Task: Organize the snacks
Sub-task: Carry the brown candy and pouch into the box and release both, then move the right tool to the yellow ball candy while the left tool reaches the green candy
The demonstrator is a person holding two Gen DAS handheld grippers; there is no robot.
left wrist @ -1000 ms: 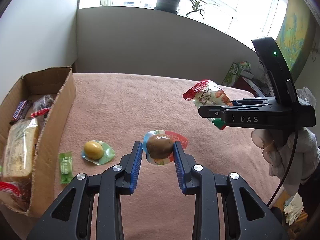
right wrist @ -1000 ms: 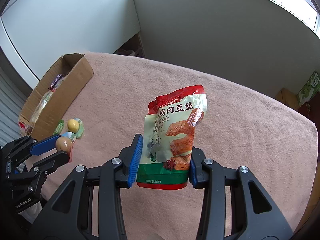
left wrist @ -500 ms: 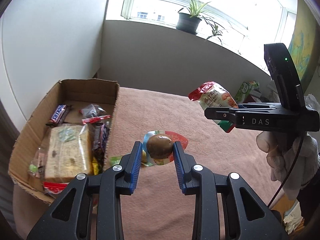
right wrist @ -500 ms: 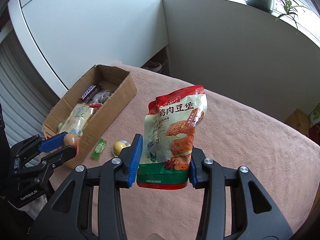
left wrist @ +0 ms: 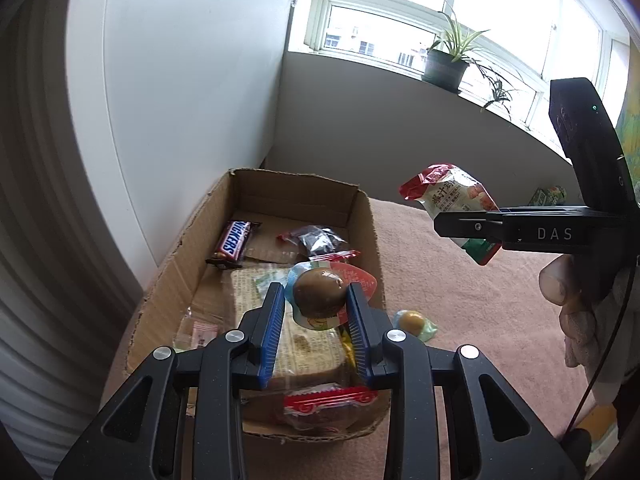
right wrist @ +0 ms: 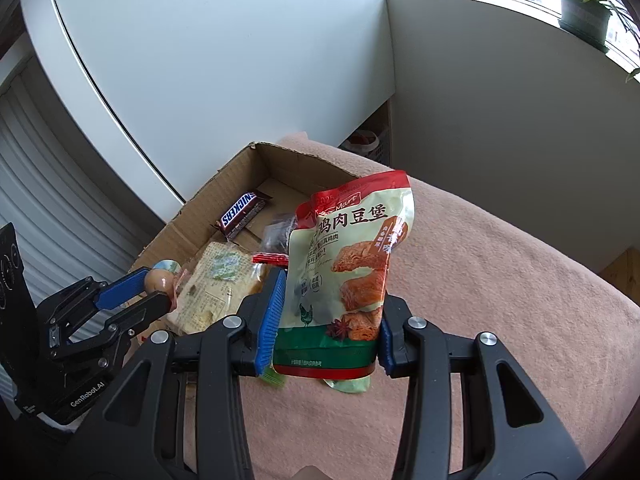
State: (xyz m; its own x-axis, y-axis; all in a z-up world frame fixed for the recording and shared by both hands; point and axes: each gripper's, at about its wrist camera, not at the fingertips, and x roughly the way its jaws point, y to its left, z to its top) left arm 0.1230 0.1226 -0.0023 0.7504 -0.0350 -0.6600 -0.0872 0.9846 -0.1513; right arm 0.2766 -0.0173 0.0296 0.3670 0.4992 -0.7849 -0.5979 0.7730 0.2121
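Brown egg pack [left wrist: 319, 294] pinched in left gripper [left wrist: 316, 320], hanging over the cardboard box [left wrist: 256, 184]. Right gripper [right wrist: 326, 332] clamps tofu pouch [right wrist: 348, 264] beside box. Risk: grippers w/ loads may collide over the box; egg could roll off bread pack [left wrist: 304, 344].

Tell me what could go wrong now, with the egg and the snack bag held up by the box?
1. The left gripper pinches the packed brown egg only at its sides; it might slip out and miss the cardboard box.
2. The right gripper holds the snack bag by its bottom, so the top could flop over.
3. The box looks quite full already, so the bag may not lie flat.
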